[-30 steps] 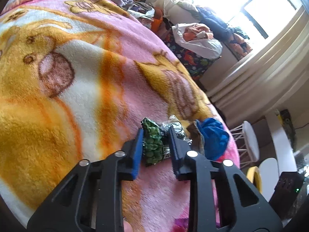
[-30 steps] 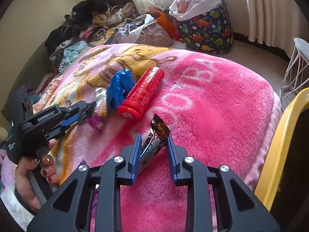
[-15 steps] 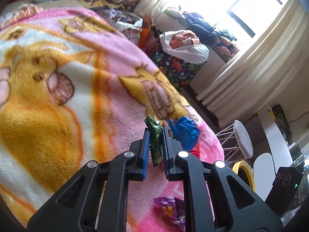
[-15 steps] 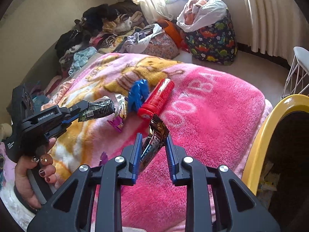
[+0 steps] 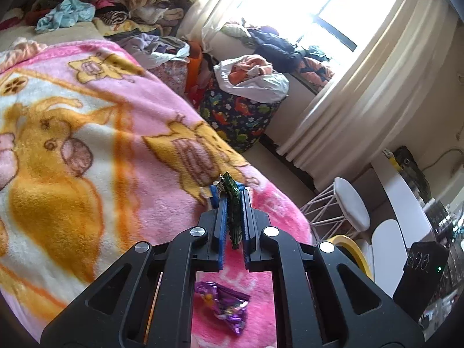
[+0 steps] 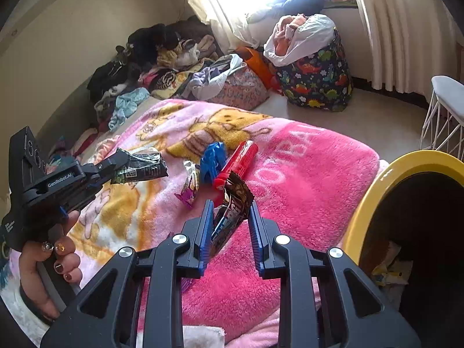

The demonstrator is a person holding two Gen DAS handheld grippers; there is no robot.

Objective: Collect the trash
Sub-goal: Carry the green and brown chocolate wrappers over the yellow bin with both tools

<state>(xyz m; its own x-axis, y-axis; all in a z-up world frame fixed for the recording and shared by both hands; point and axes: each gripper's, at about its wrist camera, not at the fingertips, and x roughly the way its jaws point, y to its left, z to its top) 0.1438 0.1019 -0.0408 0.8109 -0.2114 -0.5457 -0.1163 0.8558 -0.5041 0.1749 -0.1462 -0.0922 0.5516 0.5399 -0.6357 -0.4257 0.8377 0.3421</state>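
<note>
My left gripper (image 5: 233, 194) is shut on a green snack wrapper (image 5: 234, 211) and holds it above the pink blanket (image 5: 87, 133); from the right wrist view the wrapper (image 6: 142, 169) sticks out of that gripper (image 6: 121, 159). My right gripper (image 6: 229, 206) is shut on a brown candy-bar wrapper (image 6: 232, 208), lifted above the blanket. On the blanket lie a red tube (image 6: 236, 163), a blue crumpled wrapper (image 6: 211, 161) and a purple wrapper (image 6: 190, 190), which also shows in the left wrist view (image 5: 224, 304).
A yellow-rimmed bin (image 6: 406, 211) with trash inside stands at the bed's right edge. A dinosaur-print bag (image 6: 316, 72) of clothes, a white wire stool (image 6: 446, 110) and piles of clothes (image 6: 162, 58) surround the bed.
My left gripper closed on the green wrapper and lifted it off the blanket. My right gripper rose with the brown wrapper, and the yellow bin came further into view.
</note>
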